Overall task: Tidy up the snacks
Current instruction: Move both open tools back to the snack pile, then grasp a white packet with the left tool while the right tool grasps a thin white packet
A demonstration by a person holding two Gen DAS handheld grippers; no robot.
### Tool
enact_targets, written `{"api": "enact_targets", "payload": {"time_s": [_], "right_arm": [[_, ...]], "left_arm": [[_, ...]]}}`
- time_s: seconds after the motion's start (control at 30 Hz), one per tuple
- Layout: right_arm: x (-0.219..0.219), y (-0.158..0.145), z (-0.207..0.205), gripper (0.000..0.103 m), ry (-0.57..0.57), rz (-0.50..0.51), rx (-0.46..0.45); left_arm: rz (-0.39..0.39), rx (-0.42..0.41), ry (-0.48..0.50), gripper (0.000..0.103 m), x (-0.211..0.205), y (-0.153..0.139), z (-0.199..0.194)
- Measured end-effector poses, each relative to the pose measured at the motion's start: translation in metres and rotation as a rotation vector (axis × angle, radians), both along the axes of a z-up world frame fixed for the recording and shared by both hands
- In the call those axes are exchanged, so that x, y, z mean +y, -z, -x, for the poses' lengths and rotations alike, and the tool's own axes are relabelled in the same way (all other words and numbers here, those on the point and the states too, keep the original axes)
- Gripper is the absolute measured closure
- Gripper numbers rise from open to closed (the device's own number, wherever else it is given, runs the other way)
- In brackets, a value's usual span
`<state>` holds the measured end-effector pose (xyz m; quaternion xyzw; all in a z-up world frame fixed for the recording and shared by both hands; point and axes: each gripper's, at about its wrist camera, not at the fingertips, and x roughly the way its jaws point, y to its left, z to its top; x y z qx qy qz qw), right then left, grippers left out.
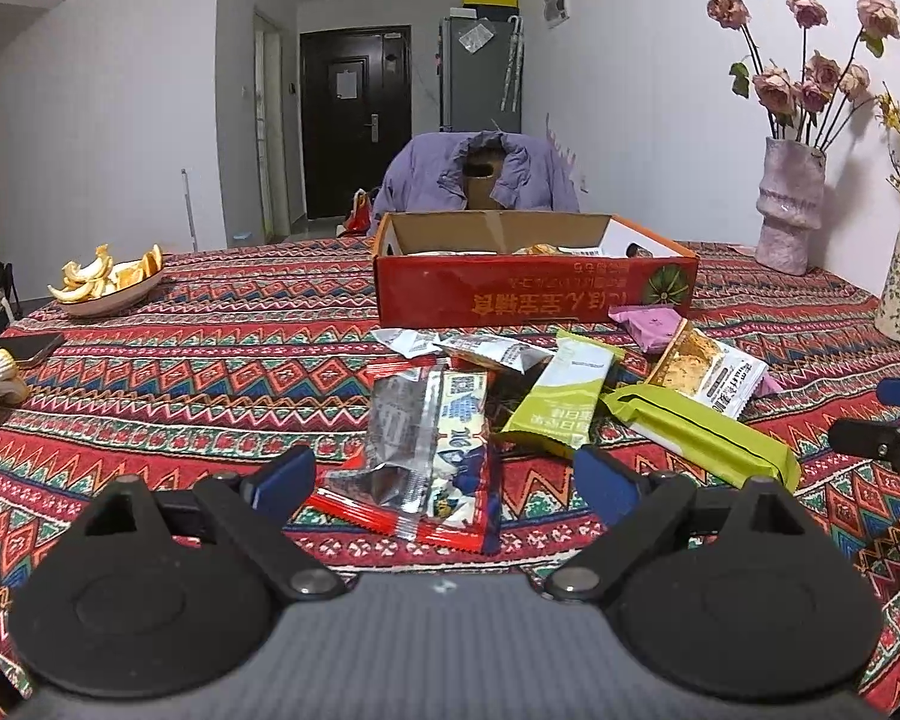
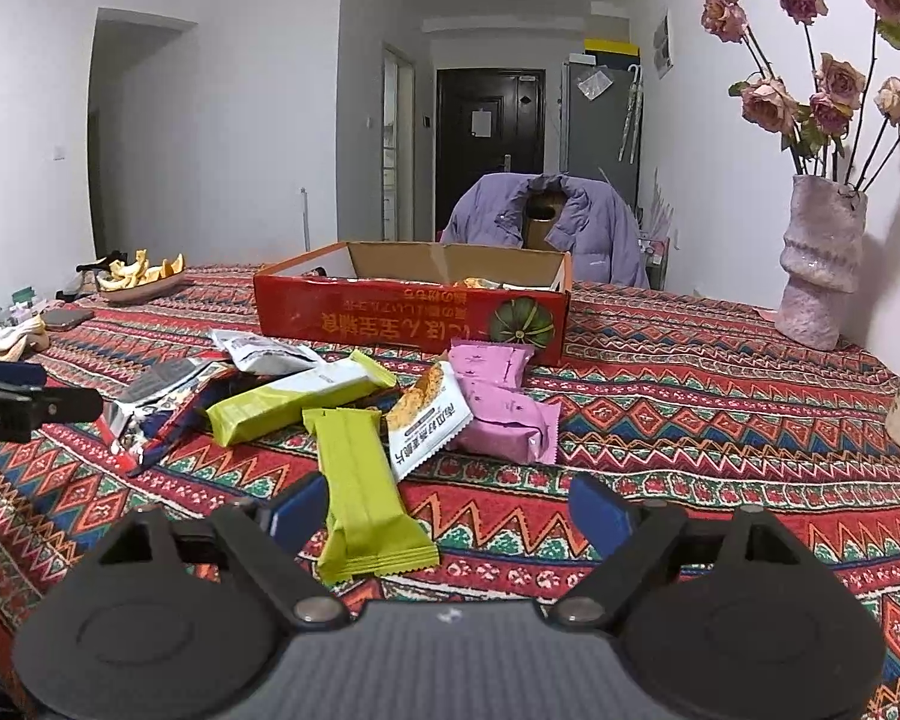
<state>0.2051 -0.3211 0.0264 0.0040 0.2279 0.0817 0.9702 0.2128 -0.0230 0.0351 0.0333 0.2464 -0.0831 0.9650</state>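
Left gripper point(image 1: 444, 483): jaws spread wide, released, nothing clasped; the near end of a crinkled red-and-silver foil packet point(image 1: 423, 456) lies flat on the cloth between the blue pads. Right gripper point(image 2: 447, 510): likewise released; the near end of a smooth, matte lime-green bar wrapper point(image 2: 363, 492), oblong with crimped ends, lies between its pads, nearer the left one. Step in hand, by judgement: approach for the first pick-up, nothing lifted yet. Next move calls for lowering each pair of pads to straddle its thin, slippery packet and closing across the narrow width. Middle ground: a loose heap of further snacks, among them a second green bar point(image 2: 300, 396), a white biscuit sachet point(image 2: 429, 420) and two soft pink pillow packs point(image 2: 504, 420), some overlapping. Table: woven tablecloth point(image 2: 690, 420), red zigzag pattern. Beyond the heap: open red cardboard box point(image 2: 411, 312), shallow, rectangular, some packets already inside; likely destination. Far left: dish of orange peel point(image 1: 111, 285). Far right: rough pink ceramic vase point(image 2: 819, 264) with dried roses.
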Motion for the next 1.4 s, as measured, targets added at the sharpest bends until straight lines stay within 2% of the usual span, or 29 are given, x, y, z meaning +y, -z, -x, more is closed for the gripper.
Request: {"api": "enact_targets", "payload": {"time_s": [0.07,0.2,0.43,0.63,0.83,0.9,0.93,0.97,1.03,1.1,1.17,1.3,1.4], "right_arm": [[0.001,0.000,-0.005,0.017,0.005,0.005,0.003],[0.003,-0.003,-0.024,0.035,-0.022,0.003,0.023],[0.010,-0.009,-0.065,0.047,-0.048,-0.004,0.037],[0.010,-0.005,-0.108,0.051,-0.037,-0.018,0.078],[-0.004,0.005,-0.136,0.051,0.013,-0.059,0.126],[-0.007,0.006,-0.139,0.051,-0.008,-0.099,0.134],[-0.007,0.007,-0.140,0.054,-0.031,-0.119,0.138],[-0.007,0.008,-0.142,0.058,-0.059,-0.149,0.148],[-0.004,0.011,-0.146,0.075,-0.091,-0.177,0.167],[0.002,0.012,-0.146,0.081,-0.096,-0.135,0.165],[0.005,0.009,-0.146,0.083,-0.106,-0.120,0.165],[0.004,0.000,-0.139,0.093,-0.099,-0.123,0.142],[0.002,-0.010,-0.124,0.094,-0.090,-0.118,0.112]], "left_arm": [[-0.002,0.008,0.014,0.008,-0.002,-0.001,-0.005],[-0.009,0.020,0.046,0.009,-0.010,-0.003,-0.024],[-0.039,0.005,0.114,0.012,-0.023,-0.012,-0.075],[-0.107,0.064,0.170,0.015,-0.038,-0.004,-0.137],[-0.116,0.141,0.195,0.016,-0.045,0.013,-0.175],[-0.117,0.163,0.192,0.029,-0.045,0.019,-0.180],[-0.113,0.176,0.191,0.034,-0.045,0.021,-0.182],[-0.108,0.185,0.184,0.043,-0.044,0.023,-0.183],[-0.099,0.181,0.179,0.045,-0.042,0.024,-0.182],[-0.097,0.173,0.179,0.048,-0.042,0.021,-0.178],[-0.100,0.155,0.169,0.049,-0.043,0.017,-0.173],[-0.079,0.104,0.166,0.050,-0.042,0.000,-0.157],[-0.054,0.068,0.158,0.050,-0.039,-0.013,-0.142]]}}
